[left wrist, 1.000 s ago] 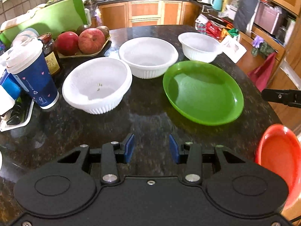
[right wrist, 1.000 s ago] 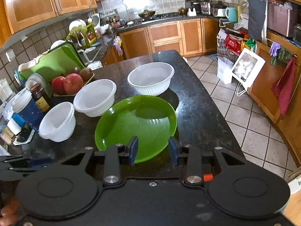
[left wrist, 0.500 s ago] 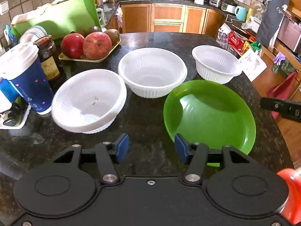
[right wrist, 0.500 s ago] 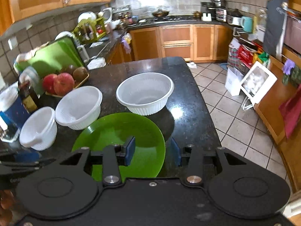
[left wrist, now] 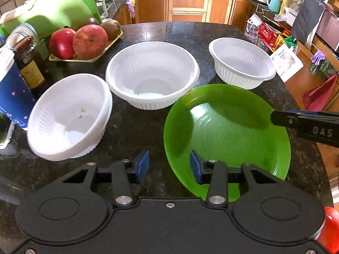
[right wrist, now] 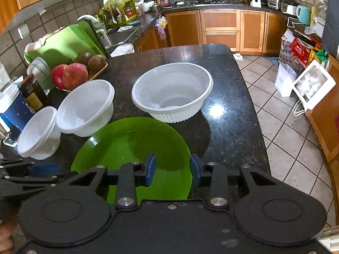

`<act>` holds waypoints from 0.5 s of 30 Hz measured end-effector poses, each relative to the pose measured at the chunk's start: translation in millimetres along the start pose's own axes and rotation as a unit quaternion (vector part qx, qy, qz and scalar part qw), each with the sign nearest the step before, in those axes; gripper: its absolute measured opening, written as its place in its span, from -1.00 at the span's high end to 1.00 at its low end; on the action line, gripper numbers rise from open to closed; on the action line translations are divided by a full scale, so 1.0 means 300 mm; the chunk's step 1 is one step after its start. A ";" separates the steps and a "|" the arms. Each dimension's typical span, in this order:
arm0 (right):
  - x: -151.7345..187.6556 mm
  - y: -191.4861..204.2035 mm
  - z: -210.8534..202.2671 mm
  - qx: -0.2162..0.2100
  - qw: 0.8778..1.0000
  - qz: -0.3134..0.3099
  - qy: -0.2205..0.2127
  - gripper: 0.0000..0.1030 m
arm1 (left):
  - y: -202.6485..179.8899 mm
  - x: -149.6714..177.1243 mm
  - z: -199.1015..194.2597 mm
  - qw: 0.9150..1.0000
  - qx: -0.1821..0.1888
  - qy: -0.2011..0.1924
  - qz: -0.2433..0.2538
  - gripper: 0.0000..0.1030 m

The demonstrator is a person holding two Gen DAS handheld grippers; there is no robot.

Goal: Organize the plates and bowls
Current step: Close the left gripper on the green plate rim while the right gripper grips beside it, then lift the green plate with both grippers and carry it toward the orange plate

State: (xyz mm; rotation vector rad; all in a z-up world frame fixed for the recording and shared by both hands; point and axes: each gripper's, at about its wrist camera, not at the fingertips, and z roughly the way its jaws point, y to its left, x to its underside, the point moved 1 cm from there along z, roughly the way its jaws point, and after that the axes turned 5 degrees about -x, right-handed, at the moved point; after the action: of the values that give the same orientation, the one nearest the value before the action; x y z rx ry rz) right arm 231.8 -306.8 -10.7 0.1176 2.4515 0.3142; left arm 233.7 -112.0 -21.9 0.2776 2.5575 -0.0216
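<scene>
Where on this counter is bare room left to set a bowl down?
Bare granite countertop lies right of the green plate and beyond the far white bowl, up to the counter's far end. A smaller patch sits before the left gripper. The left side is crowded: two white bowls, fruit tray, jar, blue cup.

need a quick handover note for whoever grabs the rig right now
Left claw: open, empty, over the near-left rim of the green plate.
Right claw: open, empty, over the plate's near-right edge.
Three white bowls apart on the counter: left bowl, middle bowl, far-right bowl. Red plate at the near right.
Done: nothing stacked.
Left: nest bowls, stack plates.
</scene>
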 end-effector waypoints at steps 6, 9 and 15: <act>0.016 -0.021 0.031 -0.010 1.000 -0.001 0.011 0.54 | 0.000 -0.007 0.020 1.000 0.014 0.007 0.001 0.15; 0.024 -0.023 0.038 -0.012 1.000 -0.010 0.010 0.56 | -0.006 -0.008 0.025 1.000 0.019 0.005 0.003 0.16; 0.028 -0.032 0.036 -0.013 1.000 -0.007 0.000 0.62 | -0.020 -0.013 0.033 1.000 0.014 0.001 0.012 0.24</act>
State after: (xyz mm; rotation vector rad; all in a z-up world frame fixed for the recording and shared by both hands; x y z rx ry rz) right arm 231.8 -312.6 -26.4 0.0886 2.4467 0.3408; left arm 241.0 -119.2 -28.5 0.3191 2.5580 -0.0494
